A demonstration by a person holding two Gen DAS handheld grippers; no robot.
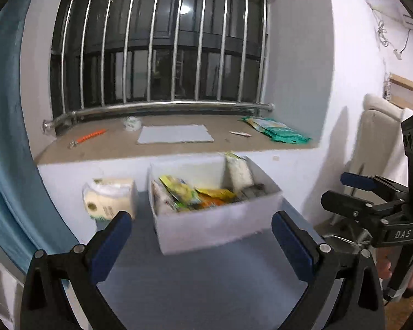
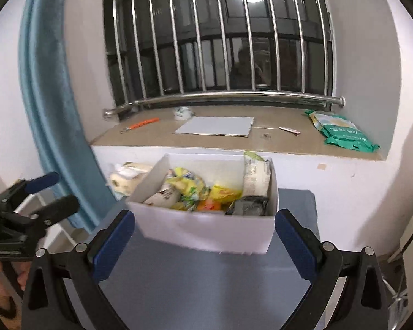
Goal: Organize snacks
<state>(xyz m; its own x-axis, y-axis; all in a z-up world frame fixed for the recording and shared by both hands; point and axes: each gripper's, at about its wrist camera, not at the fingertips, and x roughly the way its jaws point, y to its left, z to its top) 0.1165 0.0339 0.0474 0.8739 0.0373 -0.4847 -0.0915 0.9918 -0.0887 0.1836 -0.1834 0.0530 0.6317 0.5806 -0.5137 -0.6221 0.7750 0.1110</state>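
Item 1: open white cardboard box point(image 1: 214, 228), sitting on a grey-blue table top point(image 1: 206, 288) close to the white wall below a window ledge. It is holding the snacks: a yellow-green crinkled snack packet point(image 2: 188, 185), a yellow sachet point(image 2: 224, 192), an orange packet point(image 2: 209, 205), a white printed pouch point(image 2: 256, 177) leaning upright against the box's far right corner, a dark grey wrapped packet point(image 2: 247, 206) at the near right, and a pale rolled packet point(image 2: 162, 196) at the left. The frames are blurring slightly, so print is not readable.

Item 2: wrapped pack of paper rolls point(image 1: 110, 198), standing on the table just beside the box's left wall.

Item 3: left gripper point(image 1: 201, 233), black with blue pads, hovering over the table in front of the box. Its fingers are standing wide apart and holding nothing.

Item 4: right gripper point(image 2: 205, 233), same build, also hovering before the box with fingers spread wide and empty. A hand point(image 1: 385, 266) is gripping its handle.

Item 5: brown window ledge point(image 2: 289, 143) under a steel-barred window point(image 2: 220, 35), carrying a flat grey-white card sheet point(image 2: 217, 126), an orange pen-like stick point(image 2: 143, 123), a small white roll point(image 2: 183, 113), a small white stick point(image 2: 289, 129) and a green-and-white plastic bag point(image 2: 341, 132) at the right end.

Item 6: blue curtain point(image 2: 49, 82), hanging at the left.
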